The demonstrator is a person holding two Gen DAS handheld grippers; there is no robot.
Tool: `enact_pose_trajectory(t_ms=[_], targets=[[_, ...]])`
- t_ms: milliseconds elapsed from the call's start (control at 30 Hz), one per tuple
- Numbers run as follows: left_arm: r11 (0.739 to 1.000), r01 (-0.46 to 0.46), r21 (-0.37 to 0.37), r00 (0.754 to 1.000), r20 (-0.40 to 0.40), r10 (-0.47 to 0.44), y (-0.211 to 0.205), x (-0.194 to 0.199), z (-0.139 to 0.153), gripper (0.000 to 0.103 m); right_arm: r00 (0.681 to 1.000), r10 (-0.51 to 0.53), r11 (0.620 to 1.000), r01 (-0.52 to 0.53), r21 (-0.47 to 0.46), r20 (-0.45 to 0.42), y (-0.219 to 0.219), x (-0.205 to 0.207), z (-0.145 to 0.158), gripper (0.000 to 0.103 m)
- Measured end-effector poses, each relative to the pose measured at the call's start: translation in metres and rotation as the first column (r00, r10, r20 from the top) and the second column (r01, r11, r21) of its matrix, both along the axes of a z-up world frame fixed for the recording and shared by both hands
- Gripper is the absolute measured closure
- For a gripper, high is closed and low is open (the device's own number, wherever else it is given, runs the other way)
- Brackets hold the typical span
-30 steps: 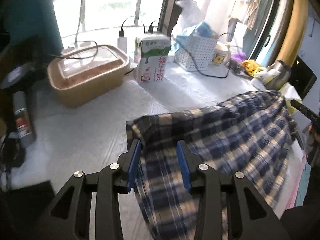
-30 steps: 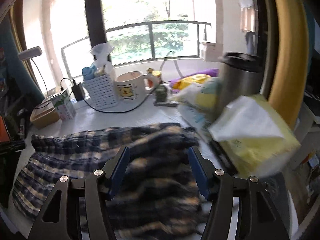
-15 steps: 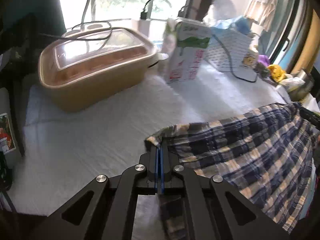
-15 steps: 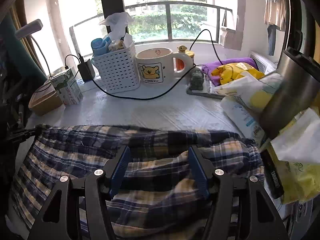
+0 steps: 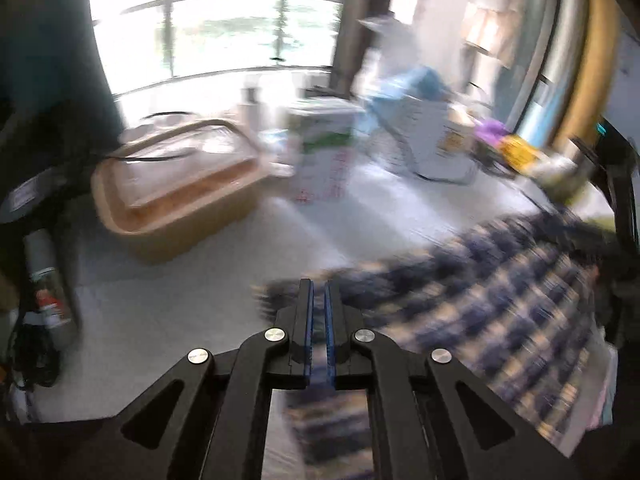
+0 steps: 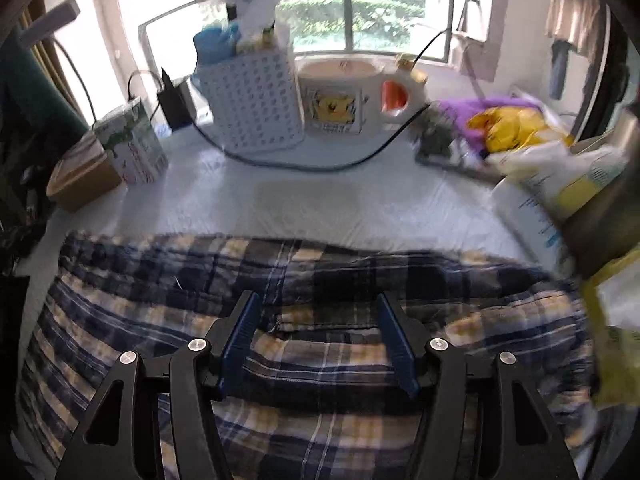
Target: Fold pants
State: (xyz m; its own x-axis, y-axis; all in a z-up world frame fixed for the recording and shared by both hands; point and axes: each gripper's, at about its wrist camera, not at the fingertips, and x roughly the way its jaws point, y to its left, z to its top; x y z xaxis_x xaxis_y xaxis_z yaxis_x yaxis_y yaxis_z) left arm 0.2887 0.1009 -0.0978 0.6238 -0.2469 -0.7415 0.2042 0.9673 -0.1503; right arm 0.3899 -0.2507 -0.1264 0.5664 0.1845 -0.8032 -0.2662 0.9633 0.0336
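While blurred, left claw seemingly pinches soft plaid pants

A white perforated basket stands at the back of the white-covered table, with a mug bearing a yellow cartoon print just beside it on the right and a black cable looping in front of both. To the left stand a green-and-white carton and a tan lidded container, adjacent to each other. Purple and yellow items lie at the table's right end.
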Motion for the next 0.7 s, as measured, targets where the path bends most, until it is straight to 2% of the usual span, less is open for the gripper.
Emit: enact_pose_trajectory(t_ms=[100, 167, 233, 267, 333, 400, 467, 567, 700], targets=[[0.998, 0.063, -0.009, 0.997, -0.052, -0.064, -0.023, 0.0, -0.018, 0.098, 0.997, 0.047, 0.999, -0.046, -0.013, 0.067, 0.008, -0.015, 0.025, 0.04], [0.999, 0.052, -0.004, 0.993, -0.105, -0.052, -0.028, 0.008, -0.034, 0.098, 0.994, 0.08, 0.997, -0.079, -0.022, 0.07, 0.011, -0.022, 0.026, 0.04], [1.0, 0.002, -0.003, 0.987, -0.162, -0.003, -0.019, 0.019, -0.055, 0.098, 0.995, 0.099, 0.994, -0.096, -0.058, 0.035, 0.013, -0.026, 0.011, 0.04], [1.0, -0.013, -0.024, 0.991, -0.136, 0.01, -0.014, 0.019, -0.054, 0.098, 0.996, 0.088, 0.993, -0.087, -0.077, 0.015, 0.011, -0.026, 0.002, 0.04], [0.999, -0.033, -0.018, 0.989, -0.147, 0.03, -0.009, 0.019, -0.051, 0.098, 0.998, 0.056, 0.993, -0.059, -0.099, -0.028, 0.001, -0.027, -0.017, 0.04], [0.996, -0.073, 0.046, 0.99, -0.115, 0.078, -0.007, 0.015, -0.043, 0.098, 1.0, 0.02, 0.993, -0.022, -0.117, -0.017, -0.011, -0.033, -0.021, 0.04], [0.997, -0.073, 0.04, 0.992, -0.103, 0.076, -0.007, 0.007, -0.033, 0.098, 1.0, -0.021, 0.993, 0.023, -0.116, 0.016, -0.027, -0.043, -0.014, 0.04], [0.999, -0.026, 0.026, 0.997, -0.065, 0.028, -0.021, -0.012, -0.013, 0.098, 0.996, -0.076, 0.989, 0.083, -0.125, 0.054, -0.046, -0.057, -0.003, 0.04], [0.997, 0.077, -0.025, 0.995, -0.056, -0.078, -0.051, -0.04, -0.002, 0.098, 0.991, -0.087, 0.992, 0.095, -0.082, 0.098, -0.066, -0.085, 0.016, 0.04]])
